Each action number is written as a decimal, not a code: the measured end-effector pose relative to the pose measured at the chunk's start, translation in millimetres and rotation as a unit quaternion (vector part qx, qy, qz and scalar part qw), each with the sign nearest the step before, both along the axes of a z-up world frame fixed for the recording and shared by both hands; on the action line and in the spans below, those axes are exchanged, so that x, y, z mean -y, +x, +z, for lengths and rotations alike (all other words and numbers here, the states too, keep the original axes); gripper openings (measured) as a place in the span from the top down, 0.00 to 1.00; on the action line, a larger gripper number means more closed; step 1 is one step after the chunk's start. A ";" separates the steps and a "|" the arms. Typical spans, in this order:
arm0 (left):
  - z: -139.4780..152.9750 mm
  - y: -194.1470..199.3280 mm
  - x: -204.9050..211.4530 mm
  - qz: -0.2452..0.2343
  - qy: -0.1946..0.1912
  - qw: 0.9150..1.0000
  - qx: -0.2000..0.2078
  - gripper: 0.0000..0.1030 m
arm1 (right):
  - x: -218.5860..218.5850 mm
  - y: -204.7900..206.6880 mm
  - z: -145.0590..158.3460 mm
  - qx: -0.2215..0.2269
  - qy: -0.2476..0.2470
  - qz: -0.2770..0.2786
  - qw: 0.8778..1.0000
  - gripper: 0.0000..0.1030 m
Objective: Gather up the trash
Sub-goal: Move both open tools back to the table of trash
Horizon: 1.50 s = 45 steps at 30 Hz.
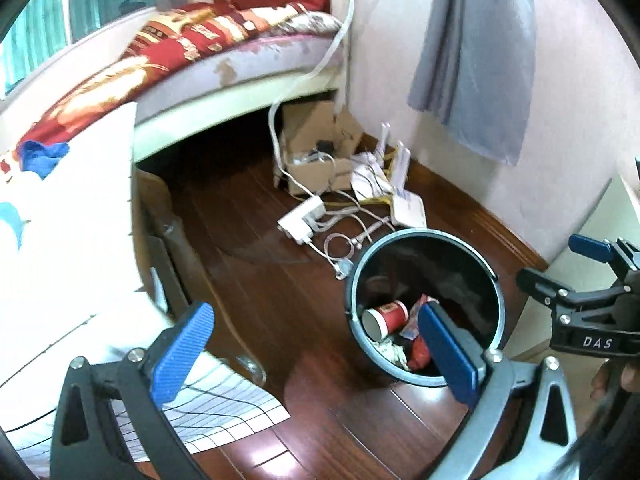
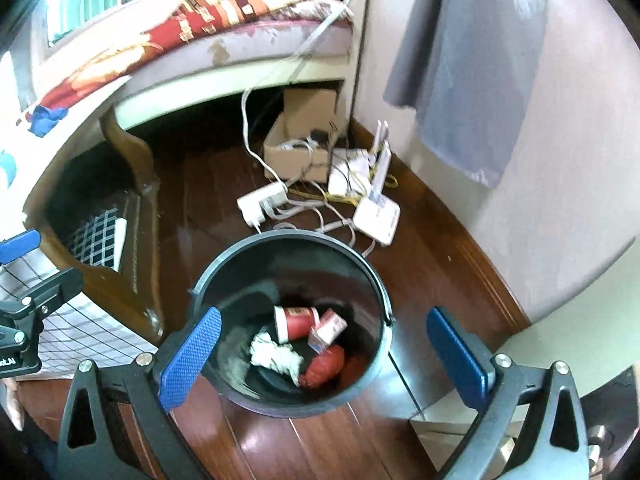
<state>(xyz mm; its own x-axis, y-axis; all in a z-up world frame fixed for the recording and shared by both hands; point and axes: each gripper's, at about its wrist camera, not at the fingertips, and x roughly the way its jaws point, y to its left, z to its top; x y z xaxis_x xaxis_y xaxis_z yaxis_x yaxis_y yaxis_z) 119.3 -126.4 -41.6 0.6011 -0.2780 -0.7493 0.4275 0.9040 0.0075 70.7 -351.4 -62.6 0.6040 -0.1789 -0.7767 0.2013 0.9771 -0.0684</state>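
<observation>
Trash bin point(image 2: 362, 276): on wood floor point(image 2: 320, 440) beside bed; holds red paper cup point(image 2: 296, 322), carton, crumpled tissue.
Left gripper point(image 1: 320, 352), right gripper point(image 2: 324, 360): jaws wide, empty, above bin.
Advice: clear rim before seeking more litter.

Messy corner here: an open cardboard box point(image 2: 298, 148) under the bed point(image 2: 224, 36), a white router point(image 2: 376, 216) and power strip point(image 2: 262, 200) tangled in cables on the wood floor point(image 2: 432, 240), grey cloth point(image 2: 476, 64) hanging on the wall.
</observation>
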 end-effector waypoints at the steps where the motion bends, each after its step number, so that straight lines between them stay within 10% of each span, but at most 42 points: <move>1: 5.2 -0.9 -6.3 0.008 -0.004 1.000 0.006 0.00 | -5.4 -0.5 6.3 0.007 -0.001 0.005 1.000 0.00; 22: 57.8 -18.3 -173.1 0.163 -0.062 0.980 0.100 0.01 | -159.5 35.9 61.8 0.110 0.004 0.155 0.982 0.00; 37: 47.7 -4.1 -324.9 0.294 -0.029 0.949 0.108 0.03 | -281.3 81.7 87.9 0.117 0.047 0.274 0.954 0.00; 45: 33.1 46.2 -359.6 0.293 -0.018 0.952 0.080 0.06 | -336.7 119.4 94.6 0.113 0.047 0.321 0.939 0.00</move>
